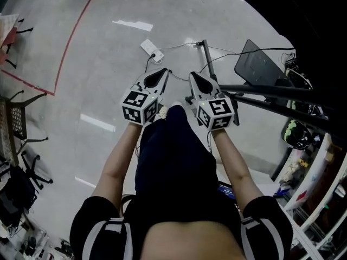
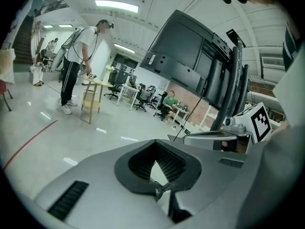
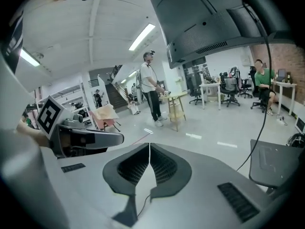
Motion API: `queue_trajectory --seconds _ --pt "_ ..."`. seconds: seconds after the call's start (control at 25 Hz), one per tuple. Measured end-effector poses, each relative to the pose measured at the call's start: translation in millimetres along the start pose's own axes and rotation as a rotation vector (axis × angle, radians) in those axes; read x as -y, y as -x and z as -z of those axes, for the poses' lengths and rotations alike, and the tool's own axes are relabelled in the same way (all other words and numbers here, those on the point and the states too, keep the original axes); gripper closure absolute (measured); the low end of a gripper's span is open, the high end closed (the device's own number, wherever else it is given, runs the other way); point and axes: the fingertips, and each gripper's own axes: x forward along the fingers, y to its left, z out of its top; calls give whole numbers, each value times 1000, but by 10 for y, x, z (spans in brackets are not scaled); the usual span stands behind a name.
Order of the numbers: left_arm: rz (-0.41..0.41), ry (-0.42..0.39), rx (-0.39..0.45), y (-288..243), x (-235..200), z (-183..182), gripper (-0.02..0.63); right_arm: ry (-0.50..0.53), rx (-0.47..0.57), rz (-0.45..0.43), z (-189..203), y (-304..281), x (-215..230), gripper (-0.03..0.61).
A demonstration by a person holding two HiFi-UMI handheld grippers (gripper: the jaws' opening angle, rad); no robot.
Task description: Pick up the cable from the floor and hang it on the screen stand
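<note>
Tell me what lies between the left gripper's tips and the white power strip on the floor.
In the head view, only bare grey floor separates the left gripper from the power strip, crossed by a thin cable trailing from the strip.

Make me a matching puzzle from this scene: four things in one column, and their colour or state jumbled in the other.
Things:
1. power strip
2. screen
3. floor line
4. right gripper

Colour or state:
A. red
B. shut, holding nothing
C. white
D. black

Pairs: 1-C, 2-D, 3-A, 4-B.
</note>
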Motion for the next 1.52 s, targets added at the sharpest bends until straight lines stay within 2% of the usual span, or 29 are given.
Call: queue_trajectory --seconds 0.2,0.4,0.72,1.12,1.52 --pt "-15 27 1 -151 -133 91 611 -9 0 -19 89 -241 90 554" --pt "-27 94 -4 -255 -249 256 611 -29 2 -35 188 -480 150 554" --pt "-76 134 3 -454 -615 564 611 -52 -24 -54 451 -888 326 554" --pt "-102 142 -19 -742 -972 1058 611 -78 -54 -59 871 -1372 496 554" --pt "-94 129 -94 -992 -1240 1622 611 -63 -119 -45 1413 -1805 749 554"
